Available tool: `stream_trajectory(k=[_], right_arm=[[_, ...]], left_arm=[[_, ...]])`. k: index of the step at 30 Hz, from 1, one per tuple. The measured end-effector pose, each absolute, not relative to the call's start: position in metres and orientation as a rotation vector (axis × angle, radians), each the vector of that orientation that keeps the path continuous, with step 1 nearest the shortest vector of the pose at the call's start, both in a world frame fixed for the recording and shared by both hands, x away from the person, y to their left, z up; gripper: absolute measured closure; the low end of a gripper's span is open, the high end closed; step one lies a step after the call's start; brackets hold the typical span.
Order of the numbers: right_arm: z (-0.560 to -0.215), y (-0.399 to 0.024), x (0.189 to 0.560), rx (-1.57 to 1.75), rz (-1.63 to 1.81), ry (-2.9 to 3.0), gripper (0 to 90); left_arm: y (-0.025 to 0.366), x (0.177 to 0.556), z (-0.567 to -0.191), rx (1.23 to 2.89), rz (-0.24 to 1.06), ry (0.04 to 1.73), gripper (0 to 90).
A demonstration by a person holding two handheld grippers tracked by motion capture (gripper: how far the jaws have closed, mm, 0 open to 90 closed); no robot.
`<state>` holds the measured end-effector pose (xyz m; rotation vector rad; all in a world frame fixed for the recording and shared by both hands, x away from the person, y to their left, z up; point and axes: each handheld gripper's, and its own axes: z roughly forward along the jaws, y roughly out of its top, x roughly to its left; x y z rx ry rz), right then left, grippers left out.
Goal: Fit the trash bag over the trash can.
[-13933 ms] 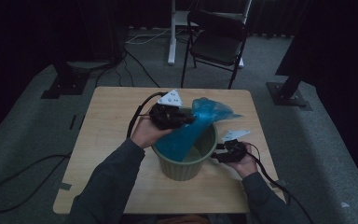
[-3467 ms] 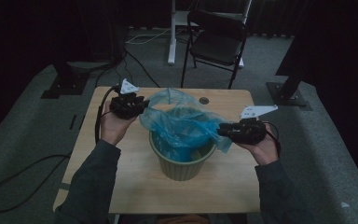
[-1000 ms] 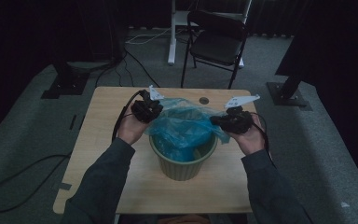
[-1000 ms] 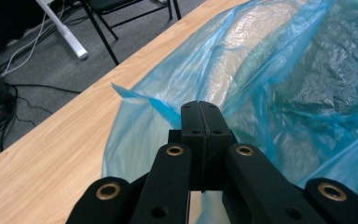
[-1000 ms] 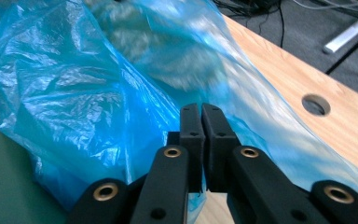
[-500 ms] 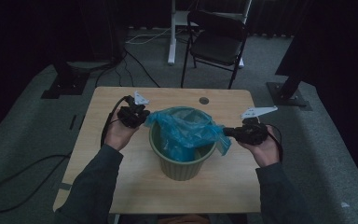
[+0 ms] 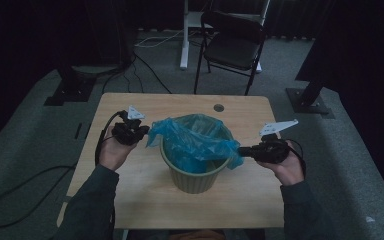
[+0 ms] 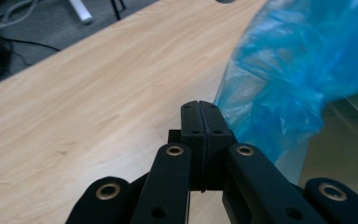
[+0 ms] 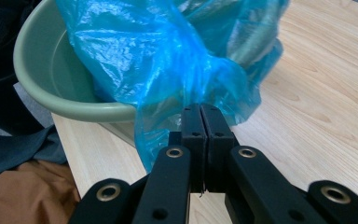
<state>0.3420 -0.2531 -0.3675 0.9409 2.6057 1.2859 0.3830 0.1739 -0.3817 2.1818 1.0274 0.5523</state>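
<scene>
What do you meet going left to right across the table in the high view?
Left gripper, shut on the blue bag's edge → green bin lined with the blue bag → right gripper, shut on the bag's other edge, all on the wooden table.

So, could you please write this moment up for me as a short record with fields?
Work in hand: lining a bin with a bag
Bin: green bin, upright on the wooden table
Bag: blue bag, inside the bin, edges pulled out over the rim on both sides
Left gripper: shut on the bag's edge, left of the bin
Right gripper: shut on the bag's edge, right of the bin
Behind table: black folding chair
</scene>
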Motion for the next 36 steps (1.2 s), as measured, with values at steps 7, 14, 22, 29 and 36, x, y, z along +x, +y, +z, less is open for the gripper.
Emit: stream_trajectory(k=[7,14,22,29,36], right_arm=[[-0.37,-0.242,0.341,0.897,1.265,2.652,89.1],[-0.373,-0.24,0.337,0.854,1.244,2.7,87.6],[-0.374,-0.235,0.339,0.856,1.235,2.685,87.5],[-0.374,-0.229,0.349,0.871,1.235,2.662,87.9],[-0.376,-0.222,0.363,0.9,1.238,2.618,88.0]], left_arm=[[0.159,0.363,-0.389,2.19,0.476,0.934,89.1],[0.155,0.345,-0.39,2.19,0.45,0.874,89.0],[0.153,0.341,-0.39,2.177,0.438,0.87,89.1],[0.157,0.349,-0.392,2.142,0.449,0.912,89.3],[0.158,0.363,-0.395,2.094,0.456,0.961,89.4]])
